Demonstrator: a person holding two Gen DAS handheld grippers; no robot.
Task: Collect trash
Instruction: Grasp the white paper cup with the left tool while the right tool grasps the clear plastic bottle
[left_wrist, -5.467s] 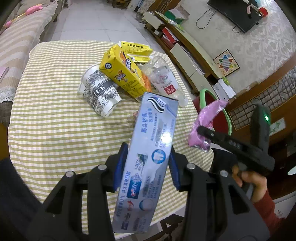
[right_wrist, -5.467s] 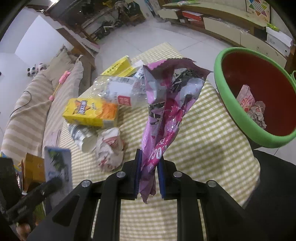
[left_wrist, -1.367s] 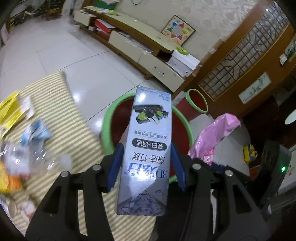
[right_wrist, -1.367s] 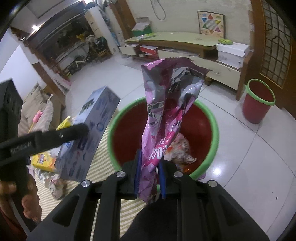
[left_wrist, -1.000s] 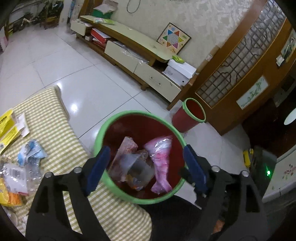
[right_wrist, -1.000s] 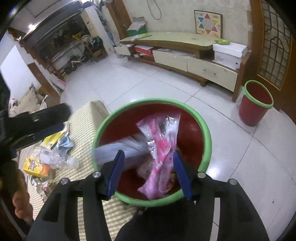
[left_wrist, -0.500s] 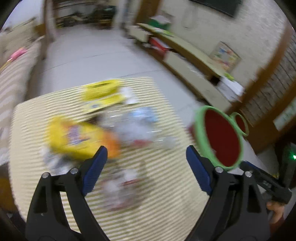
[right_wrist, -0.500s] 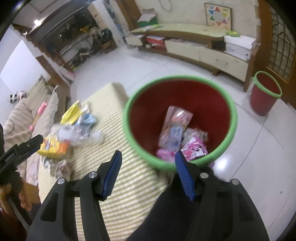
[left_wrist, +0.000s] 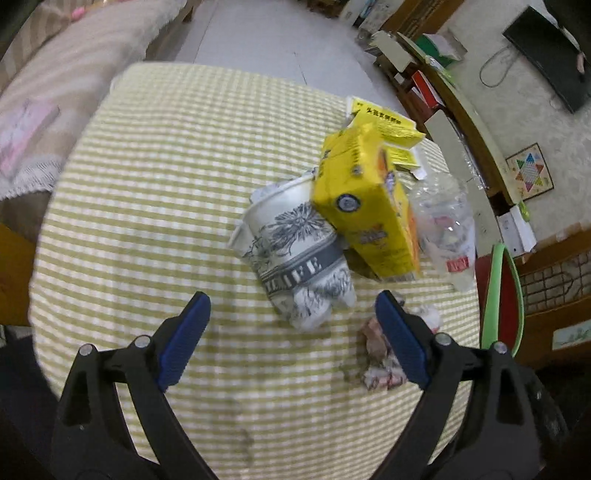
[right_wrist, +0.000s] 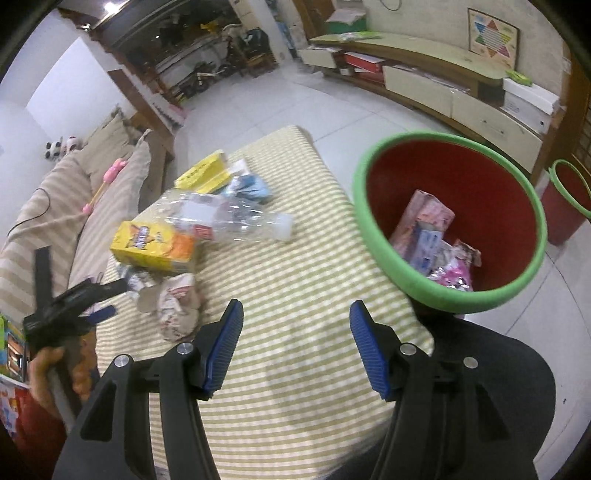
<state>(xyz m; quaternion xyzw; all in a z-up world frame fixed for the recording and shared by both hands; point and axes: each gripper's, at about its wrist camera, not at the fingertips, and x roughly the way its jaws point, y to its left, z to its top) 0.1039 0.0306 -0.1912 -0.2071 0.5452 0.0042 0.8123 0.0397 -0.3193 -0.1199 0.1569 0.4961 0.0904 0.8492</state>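
In the left wrist view, the left tool (left_wrist: 291, 339) is spreading its blue-padded jaws with nothing between them, hanging over the green-and-cream checked cloth surface (left_wrist: 147, 206). Just beyond its tips a white paper cup with grey floral print (left_wrist: 295, 251) is lying on its side, crushed at the near end; its band is showing letters that look like "LIFE", partly blurred. It is probably light and will give under pressure, so a hold across the firmer banded middle seems best. Leaning against the cup's far side is a yellow cardboard carton (left_wrist: 365, 206), stiff-edged and easy to pinch across its narrow faces; its print is too blurred to read. Beyond the carton a crumpled clear plastic bottle (left_wrist: 447, 229) is lying, likely slippery and springy, carrying a small red label.

In the right wrist view, the right tool (right_wrist: 295, 343) is hanging released and empty, with the green-rimmed red bin (right_wrist: 443, 291) just beside the cloth's edge, already holding wrappers. A crumpled paper wad (right_wrist: 177, 306) is sitting near the carton, soft and easy to squeeze anywhere.
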